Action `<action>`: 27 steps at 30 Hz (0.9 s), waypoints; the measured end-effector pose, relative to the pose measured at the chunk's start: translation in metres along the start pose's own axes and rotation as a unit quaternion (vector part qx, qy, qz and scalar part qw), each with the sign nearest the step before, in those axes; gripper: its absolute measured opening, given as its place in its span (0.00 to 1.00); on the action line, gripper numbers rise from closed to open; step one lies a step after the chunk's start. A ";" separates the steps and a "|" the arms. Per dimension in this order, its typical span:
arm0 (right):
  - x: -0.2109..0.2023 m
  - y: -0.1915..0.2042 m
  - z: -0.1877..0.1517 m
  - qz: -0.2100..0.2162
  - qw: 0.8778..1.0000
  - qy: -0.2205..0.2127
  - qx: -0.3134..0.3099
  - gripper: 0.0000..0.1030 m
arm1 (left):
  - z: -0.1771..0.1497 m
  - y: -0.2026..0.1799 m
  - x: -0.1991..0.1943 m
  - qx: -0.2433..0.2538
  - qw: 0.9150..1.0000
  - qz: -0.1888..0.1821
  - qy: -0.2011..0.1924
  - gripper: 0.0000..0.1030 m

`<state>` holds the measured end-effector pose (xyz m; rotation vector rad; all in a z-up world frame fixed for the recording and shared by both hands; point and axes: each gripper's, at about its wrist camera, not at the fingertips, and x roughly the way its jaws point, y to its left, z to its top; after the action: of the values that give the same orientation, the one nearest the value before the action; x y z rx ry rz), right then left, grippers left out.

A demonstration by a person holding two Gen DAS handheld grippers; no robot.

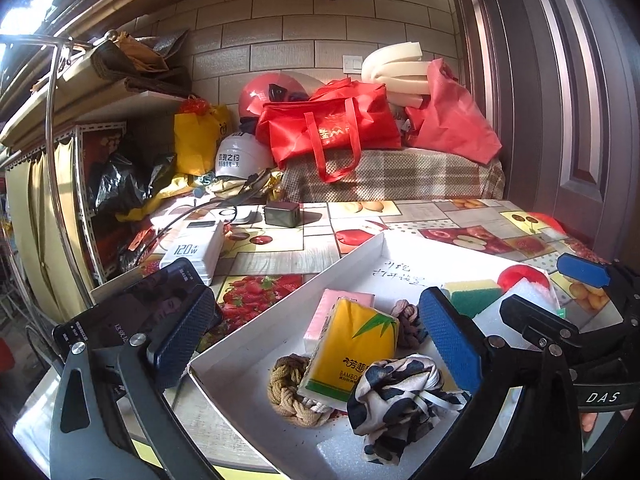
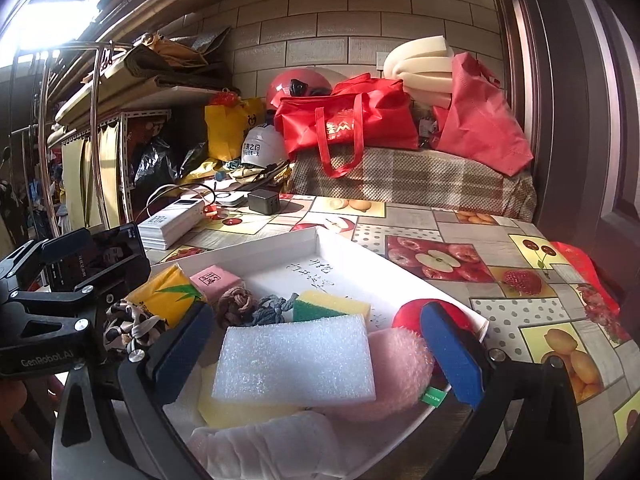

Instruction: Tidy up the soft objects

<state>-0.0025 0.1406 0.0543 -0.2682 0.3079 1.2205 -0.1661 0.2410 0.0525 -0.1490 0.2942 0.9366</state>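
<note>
Left wrist view: our left gripper (image 1: pixel 316 332) gapes wide, empty, over the tissue pack (image 1: pixel 349 356) in the white tray (image 1: pixel 256 412); closing could snag the patterned cloth (image 1: pixel 400 400).
Right wrist view: our right gripper (image 2: pixel 316 344) is wide, empty; the foam block (image 2: pixel 294 360) lies loose atop the pile and could slide.

A pale grey brick-pattern tiled wall (image 1: pixel 304 28) fills the upper centre; a dark brown panelled door (image 1: pixel 580 128) stands at right. Metal angle-iron shelving (image 2: pixel 120 128) lines the left — hard daylight glares at the upper left. A fruit-print tablecloth (image 2: pixel 460 240) covers the table below.
</note>
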 end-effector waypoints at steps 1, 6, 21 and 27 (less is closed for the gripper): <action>-0.002 -0.001 0.000 -0.002 1.000 -0.005 0.003 1.00 | 0.000 0.001 -0.001 -0.002 1.000 0.003 -0.002 1.00; -0.010 -0.005 -0.002 -0.018 0.999 -0.023 0.013 1.00 | -0.001 0.000 -0.004 -0.006 1.000 0.009 -0.001 1.00; -0.047 -0.013 -0.019 -0.001 1.000 -0.010 0.005 1.00 | -0.015 -0.032 -0.043 -0.003 0.999 -0.035 0.020 1.00; -0.081 -0.031 -0.033 -0.004 1.000 -0.010 0.022 1.00 | -0.022 -0.055 -0.067 0.019 0.998 -0.063 0.016 1.00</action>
<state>-0.0013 0.0484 0.0550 -0.2191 0.3150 1.2056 -0.1627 0.1521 0.0524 -0.1463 0.3291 0.8042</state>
